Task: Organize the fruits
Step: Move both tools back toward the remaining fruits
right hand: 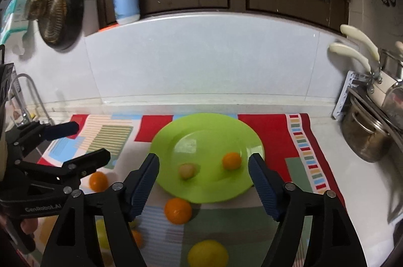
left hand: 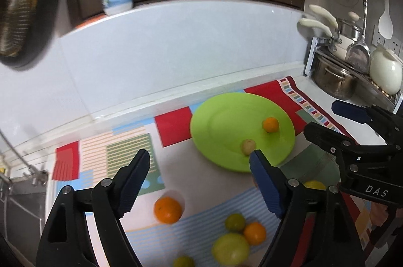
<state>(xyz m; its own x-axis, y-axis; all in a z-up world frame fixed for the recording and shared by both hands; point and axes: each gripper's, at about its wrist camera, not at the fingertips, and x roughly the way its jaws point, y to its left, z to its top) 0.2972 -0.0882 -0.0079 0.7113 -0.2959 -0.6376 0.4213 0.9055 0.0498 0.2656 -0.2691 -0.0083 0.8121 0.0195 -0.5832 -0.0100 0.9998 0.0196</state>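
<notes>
Fruits are lying split: an orange (right hand: 231,160) and a pale fruit (right hand: 187,170) sitting on the green plate (right hand: 176,138), others on the mat (left hand: 131,153). Left gripper (left hand: 200,161) and right gripper (right hand: 204,165) are both gaping wide, empty.

Glossy plastic plate (right hand: 206,133), metal pot (right hand: 365,138)

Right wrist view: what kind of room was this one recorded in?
Most likely a home kitchen counter: a steel pot sits on a rack at right, a dark pan hangs on the tiled wall, and a tap shows at left.
</notes>
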